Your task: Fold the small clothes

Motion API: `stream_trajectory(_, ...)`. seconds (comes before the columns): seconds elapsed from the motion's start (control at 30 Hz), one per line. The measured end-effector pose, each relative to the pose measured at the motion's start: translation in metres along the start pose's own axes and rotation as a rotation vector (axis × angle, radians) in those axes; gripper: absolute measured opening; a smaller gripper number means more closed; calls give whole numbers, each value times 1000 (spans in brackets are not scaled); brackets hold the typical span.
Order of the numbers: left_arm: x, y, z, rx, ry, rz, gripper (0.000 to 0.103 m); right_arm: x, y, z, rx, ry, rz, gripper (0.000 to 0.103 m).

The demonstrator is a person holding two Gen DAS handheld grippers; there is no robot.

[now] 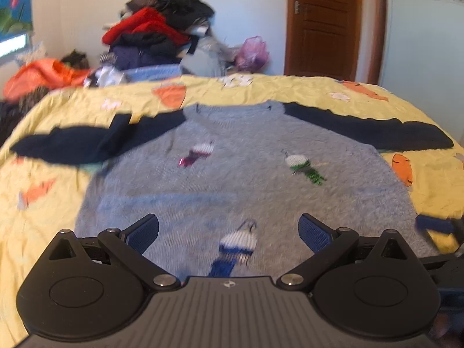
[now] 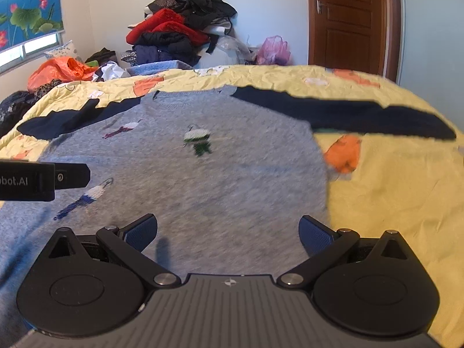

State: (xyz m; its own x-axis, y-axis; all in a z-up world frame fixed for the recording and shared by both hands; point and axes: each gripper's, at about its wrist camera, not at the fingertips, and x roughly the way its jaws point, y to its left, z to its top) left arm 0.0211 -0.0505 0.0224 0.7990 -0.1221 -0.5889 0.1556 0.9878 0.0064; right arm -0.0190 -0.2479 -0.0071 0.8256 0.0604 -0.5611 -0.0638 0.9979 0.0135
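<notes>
1. Grey sweater (image 1: 232,179) (image 2: 185,179) w/ dark navy sleeves lies flat on yellow bedspread (image 1: 290,92) (image 2: 391,203), neck at far end, both sleeves spread outward.
2. Left gripper (image 1: 228,233) hovers over sweater's near hem, jaws wide, nothing between pads.
3. Right gripper (image 2: 228,233) over sweater's near right part, jaws wide too, empty; sweater's right edge just beside its right finger.
4. In right wrist view, left gripper's black body pokes in over sweater's left side.
5. 3 small knitted figures on sweater front: pink, green, blue.
6. Beyond sweater's neck end: clothes pile (image 1: 162,29) (image 2: 179,26) by wall, brown door (image 1: 324,23) (image 2: 348,20) to its right.
</notes>
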Motion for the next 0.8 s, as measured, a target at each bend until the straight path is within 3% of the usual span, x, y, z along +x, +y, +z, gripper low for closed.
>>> stream_trajectory(0.13,6,-19,10,106,-6,14,103,-4,-41,16,-30,-25,4,103)
stream_trajectory(0.3,27,-37,31,96,11,-45,103,2,-136,41,17,-2,-24,103)
stream_trajectory(0.43,52,-65,47,101,56,-108,103,9,-240,64,188,-12,-69,103)
stream_trajectory(0.6,85,-97,54,133,99,-211,103,31,-359,81,445,-52,-4,103)
stream_trajectory(0.7,99,-107,53,148,110,-233,103,54,-408,83,606,-56,80,103)
stream_trajectory(0.8,113,-109,53,130,120,-230,103,79,-431,82,699,-31,132,103)
